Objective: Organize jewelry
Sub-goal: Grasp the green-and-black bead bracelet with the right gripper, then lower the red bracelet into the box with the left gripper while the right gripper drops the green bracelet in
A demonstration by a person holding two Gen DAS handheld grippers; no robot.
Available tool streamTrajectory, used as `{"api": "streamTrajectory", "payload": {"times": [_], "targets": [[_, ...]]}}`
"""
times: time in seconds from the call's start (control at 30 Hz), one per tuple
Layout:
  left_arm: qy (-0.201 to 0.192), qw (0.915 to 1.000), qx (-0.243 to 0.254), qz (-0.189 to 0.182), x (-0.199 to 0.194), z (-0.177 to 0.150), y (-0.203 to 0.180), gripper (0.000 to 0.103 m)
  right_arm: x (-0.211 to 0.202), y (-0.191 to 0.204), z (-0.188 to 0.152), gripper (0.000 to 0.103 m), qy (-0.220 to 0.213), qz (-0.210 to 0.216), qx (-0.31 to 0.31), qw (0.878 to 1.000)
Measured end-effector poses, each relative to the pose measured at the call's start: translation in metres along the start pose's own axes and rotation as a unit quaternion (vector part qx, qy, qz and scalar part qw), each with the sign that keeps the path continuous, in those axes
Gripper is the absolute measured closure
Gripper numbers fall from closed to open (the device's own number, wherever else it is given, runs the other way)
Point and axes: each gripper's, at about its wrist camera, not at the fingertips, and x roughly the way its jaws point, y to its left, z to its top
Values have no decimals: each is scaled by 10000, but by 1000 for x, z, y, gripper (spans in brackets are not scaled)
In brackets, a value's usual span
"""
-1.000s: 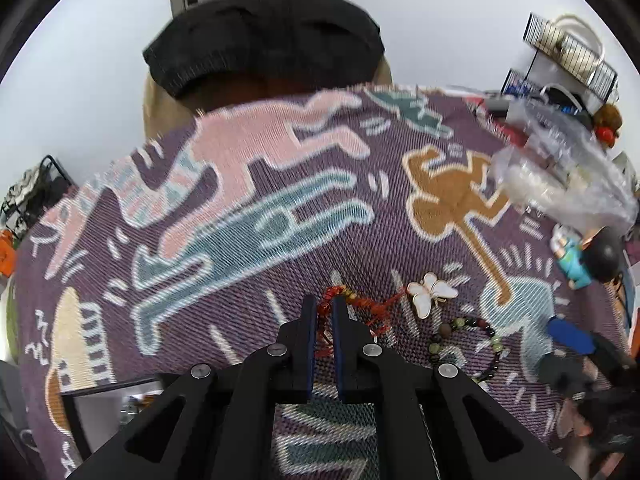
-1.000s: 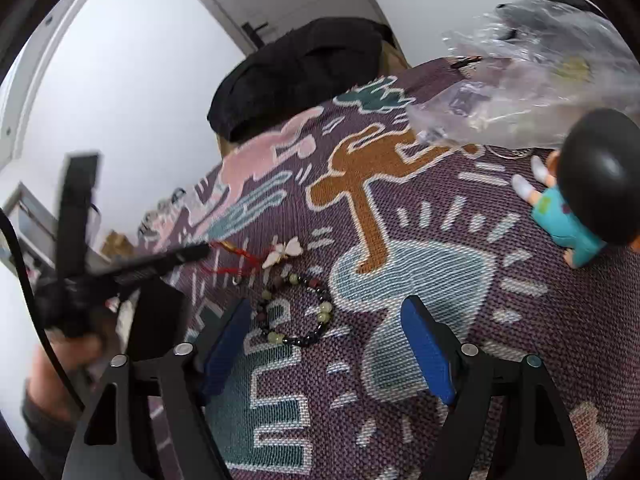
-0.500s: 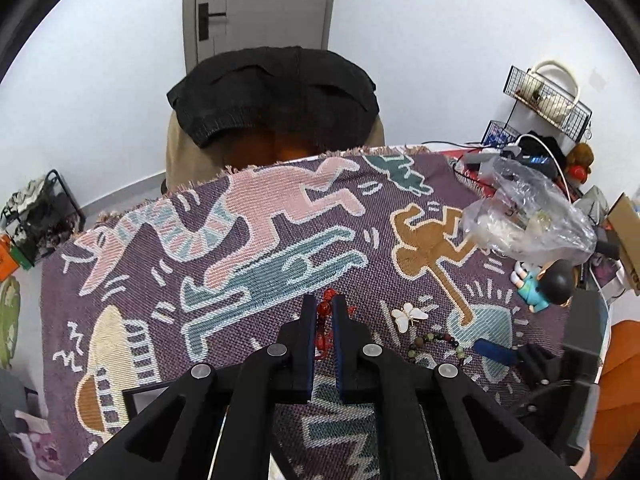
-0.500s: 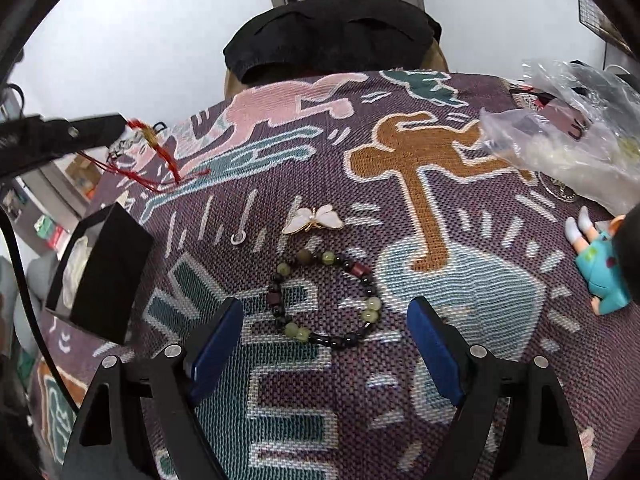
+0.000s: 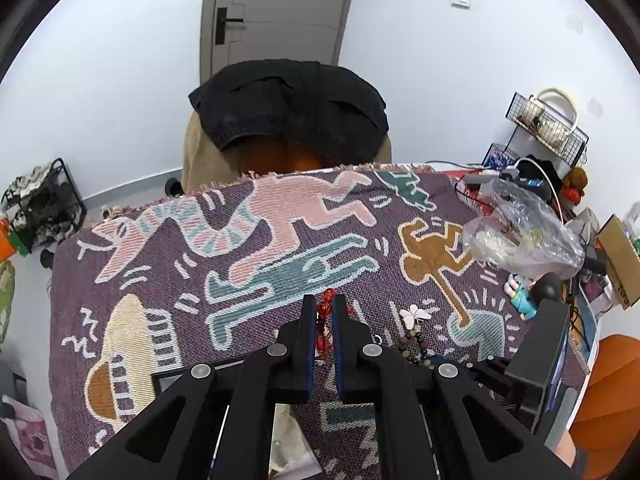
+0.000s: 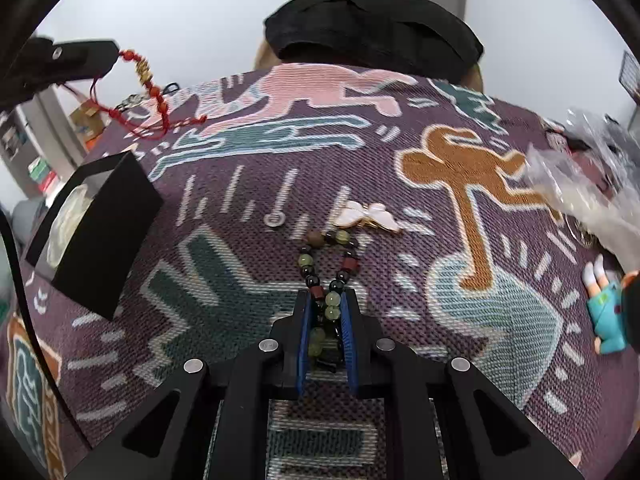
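Left gripper pinches red cord bracelet, lifted clear of cloth, likely bound for black box; box contents indistinct. Ring and butterfly brooch lie untouched. Right gripper, jaws closing, has bead bracelet between them; its near end is hidden.

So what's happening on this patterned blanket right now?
A person is sorting jewelry with two handheld tongs. The left tongs hold a red knotted cord bracelet in the air, off the blanket. The right tongs are closing around the near side of a beaded bracelet that lies on the blanket. A white butterfly brooch, a small metal ring and an open black box sit nearby.
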Motion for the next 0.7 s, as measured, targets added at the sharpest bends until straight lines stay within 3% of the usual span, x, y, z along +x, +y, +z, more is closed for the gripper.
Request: {"api": "streamTrajectory", "payload": {"times": [0.03,0.3,0.7], "targets": [[-27,10000,-8,6,-3,0,2,96,0,0,-1,94,-20,91,19,10000],[-250,9995,-192,1,-29,-2,24,96,-27,-2,3,95,-422,703,367,9960],[-416,9987,-298,67,-59,-17,49,96,-83,20,32,95,-1056,1029,240,9888]]}}
